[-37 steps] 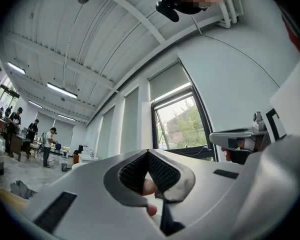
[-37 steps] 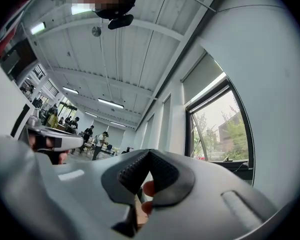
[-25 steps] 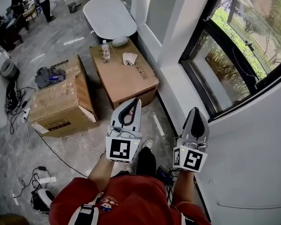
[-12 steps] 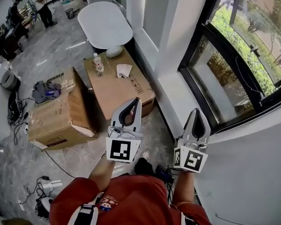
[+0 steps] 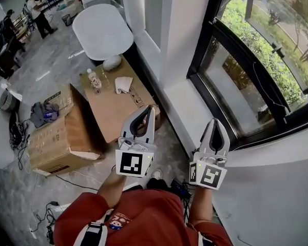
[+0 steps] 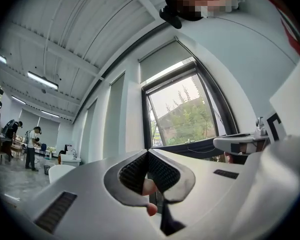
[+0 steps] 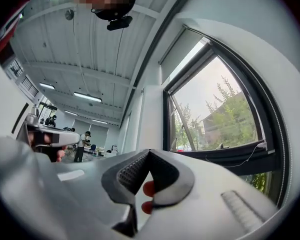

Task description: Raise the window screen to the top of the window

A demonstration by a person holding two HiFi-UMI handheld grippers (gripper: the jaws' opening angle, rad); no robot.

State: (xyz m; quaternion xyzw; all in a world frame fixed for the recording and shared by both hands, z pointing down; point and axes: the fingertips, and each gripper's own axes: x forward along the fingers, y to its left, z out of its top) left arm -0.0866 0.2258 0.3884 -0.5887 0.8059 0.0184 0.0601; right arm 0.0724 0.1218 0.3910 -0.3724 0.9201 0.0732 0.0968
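Boxes [image 5: 113, 101] and a white table [image 5: 102, 32] are standing left of the window [image 5: 256, 50] — the window screen [image 6: 165, 59] is covering its top part. Left gripper [image 5: 145, 113] and right gripper [image 5: 215, 123] are hovering near the sill, jaws pressing together — holding nothing.

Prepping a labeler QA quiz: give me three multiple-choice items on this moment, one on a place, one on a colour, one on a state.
1. Where does the clear plastic bottle stand?
A. on a white oval table
B. on the flat brown cardboard box
C. on a window sill

2. What colour is the window frame?
A. white
B. red
C. black

3. How do the jaws of the white left gripper and the white right gripper stand?
A. both shut, nothing held
B. both wide apart
C. left one shut on the bottle

Answers:
1 B: the head view shows the bottle upright on the box top.
2 C: the bars around the glass are black.
3 A: in each gripper view the ribbed pads meet at the tips, with nothing gripped.
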